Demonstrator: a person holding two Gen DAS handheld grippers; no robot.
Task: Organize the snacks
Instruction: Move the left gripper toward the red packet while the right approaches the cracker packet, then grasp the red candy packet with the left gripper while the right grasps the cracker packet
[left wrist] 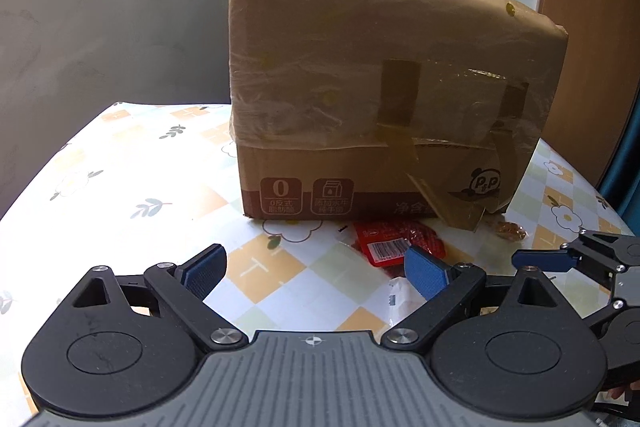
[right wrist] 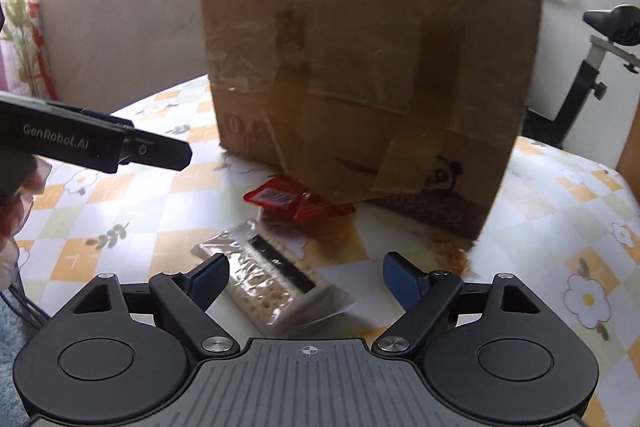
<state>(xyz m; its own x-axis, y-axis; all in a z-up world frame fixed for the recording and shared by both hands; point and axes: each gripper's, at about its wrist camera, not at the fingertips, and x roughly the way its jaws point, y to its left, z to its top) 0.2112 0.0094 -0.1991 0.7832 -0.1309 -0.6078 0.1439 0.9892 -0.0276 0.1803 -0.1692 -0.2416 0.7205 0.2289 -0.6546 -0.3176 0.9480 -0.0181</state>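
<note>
A taped cardboard box (left wrist: 384, 99) stands on the table; it also fills the right wrist view (right wrist: 372, 67). A red snack packet (left wrist: 396, 241) lies at its base, also in the right wrist view (right wrist: 296, 201). A clear pack of crackers (right wrist: 272, 279) lies nearer, partly showing in the left wrist view (left wrist: 400, 301). A small amber snack (left wrist: 510, 231) lies by the box corner (right wrist: 452, 255). My left gripper (left wrist: 316, 269) is open and empty above the table. My right gripper (right wrist: 306, 279) is open, its jaws either side of the cracker pack, and it shows in the left wrist view (left wrist: 560, 257).
The table has a floral checked cloth (left wrist: 132, 187). A grey panel (left wrist: 100, 27) stands behind the table. An exercise bike (right wrist: 592, 67) stands at the right beyond the table edge. The left gripper's body (right wrist: 92, 143) crosses the right wrist view at left.
</note>
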